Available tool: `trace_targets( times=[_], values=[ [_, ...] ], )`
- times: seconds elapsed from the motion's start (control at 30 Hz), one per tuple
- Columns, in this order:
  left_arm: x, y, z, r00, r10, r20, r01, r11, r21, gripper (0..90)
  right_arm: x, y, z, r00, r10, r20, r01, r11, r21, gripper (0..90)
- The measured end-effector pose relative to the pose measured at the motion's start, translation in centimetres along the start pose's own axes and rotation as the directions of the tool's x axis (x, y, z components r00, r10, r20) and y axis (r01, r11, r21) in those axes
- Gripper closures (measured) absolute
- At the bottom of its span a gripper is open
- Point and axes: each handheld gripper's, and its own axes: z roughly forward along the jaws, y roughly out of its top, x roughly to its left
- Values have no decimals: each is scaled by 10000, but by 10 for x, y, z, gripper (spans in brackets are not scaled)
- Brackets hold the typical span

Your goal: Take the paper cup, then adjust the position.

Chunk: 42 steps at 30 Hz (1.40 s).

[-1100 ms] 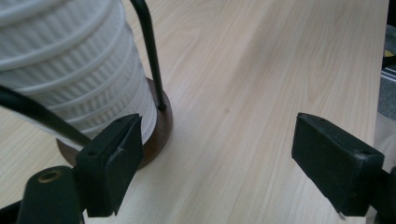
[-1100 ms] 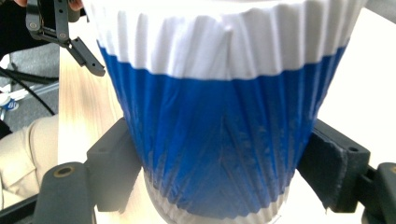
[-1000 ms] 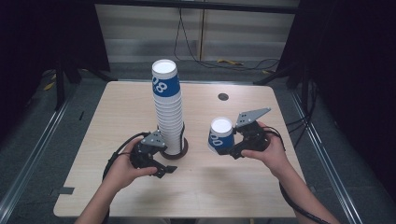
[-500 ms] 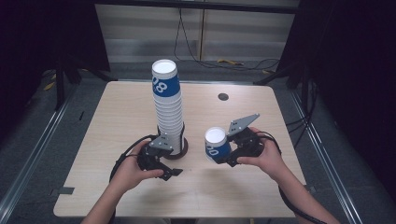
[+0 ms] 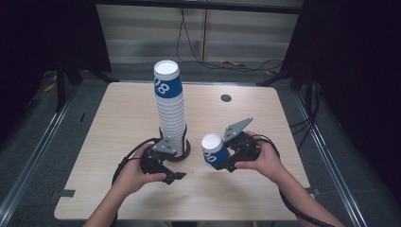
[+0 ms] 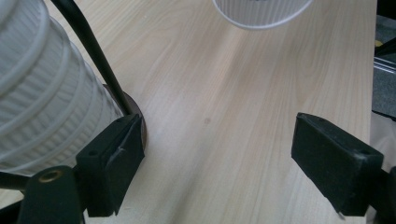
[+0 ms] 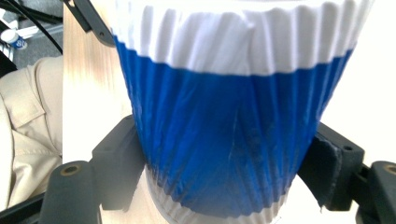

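**Right gripper clamps a blue-and-white cup beside a tall stack**

Right gripper grips a single paper cup between its two black jaws, which press on opposite sides of the cup's blue band, as the right gripper view shows close up. From the high view the cup leans to one side, its white opening facing up and toward the camera, just above the near half of the wooden desk. The left gripper sits low over the desk with its jaws spread wide and nothing between them; in the left gripper view one jaw lies just beside the ribbed white wall of the stack of cups. That stack stands upright near the middle of the desk on a dark round base, its top cup carrying a blue band with white numerals. A hand holds the left gripper, another hand the right. A small dark disc lies on the far part of the desk, well apart from the cups.
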Motion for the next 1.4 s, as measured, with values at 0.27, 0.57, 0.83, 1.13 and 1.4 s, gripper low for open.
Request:
trace_targets(
  times=[0.27, 0.57, 0.83, 1.13, 1.4],
  values=[
    [-2, 5, 1, 9999, 116, -32, -117, 9997, -193, 169, 1, -4, 2, 10000, 45, -75, -44, 9998, 174, 234],
    [-3, 7, 1, 9999, 112, -33, -112, 9998, -151, 169, 3, -4, 1, 9997, -227, 28, 224, 9966, 797, 234],
    [-4, 7, -1, 9999, 130, -54, -131, 9999, -58, 169, 2, -2, 2, 9995, -320, 48, 311, 9904, 1345, 233],
    [-2, 5, 1, 9999, 113, 31, -112, 9997, -226, 169, 3, 2, 7, 9989, -468, -1, 463, 9879, 1478, 232],
    [-3, 8, -6, 10000, 75, -38, -77, 9995, -318, 169, 4, 4, 12, 9988, -494, -53, 495, 9813, 1860, 232]
  ],
)
